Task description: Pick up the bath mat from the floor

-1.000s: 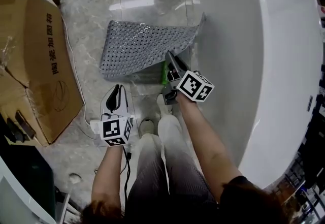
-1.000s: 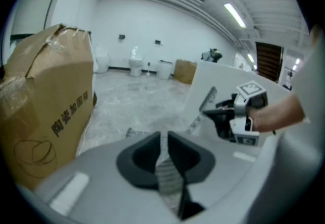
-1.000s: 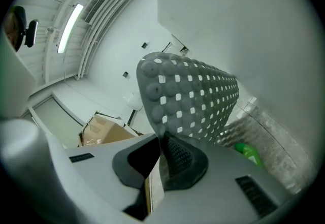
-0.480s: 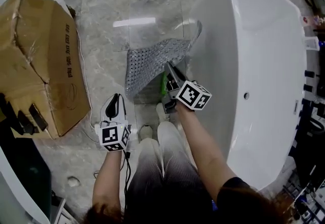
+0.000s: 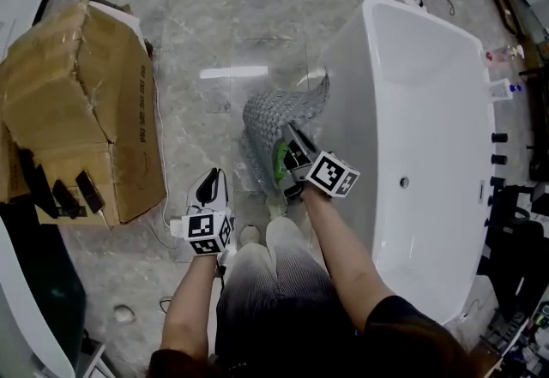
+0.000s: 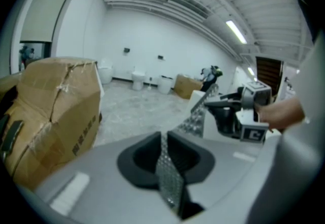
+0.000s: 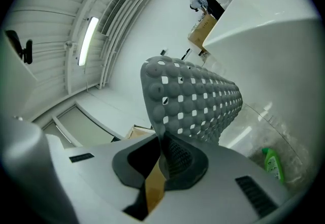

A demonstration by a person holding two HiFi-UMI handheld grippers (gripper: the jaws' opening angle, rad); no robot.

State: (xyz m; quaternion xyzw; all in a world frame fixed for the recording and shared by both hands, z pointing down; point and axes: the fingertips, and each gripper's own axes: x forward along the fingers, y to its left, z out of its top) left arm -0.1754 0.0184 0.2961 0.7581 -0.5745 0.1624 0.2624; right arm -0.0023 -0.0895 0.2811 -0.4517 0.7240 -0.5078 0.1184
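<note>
The right gripper [image 5: 290,133] is pinching one edge of the mat [image 5: 276,107], its jaws pressing on the grey, hole-dotted sheet with only the sheet's thickness between them. In the right gripper view the mat is rising from the jaws and curving over in a broad, bubbled hump. In the head view the mat is hanging folded in the air just beside the tub [image 5: 347,85], its upper corner curling against the tub's white outer wall. Its lower part is drooping toward the floor [image 5: 206,16], and whether it is touching there I cannot tell. A green bottle [image 5: 279,160] is showing just under the right gripper, near the foot of the tub.

The left gripper [image 5: 208,183] is hovering lower and to the left of the mat, apart from it, in front of the person's legs [image 5: 274,282]. Its jaws are lying pressed together with nothing between them, as the left gripper view is showing. That view is also taking in the right gripper with the mat, ahead and to the right.

A crumpled box [image 5: 86,102] is sitting on the floor to the left, well apart from the mat and both grippers. The floor is shining grey marble, reflecting a ceiling light just beyond the mat
</note>
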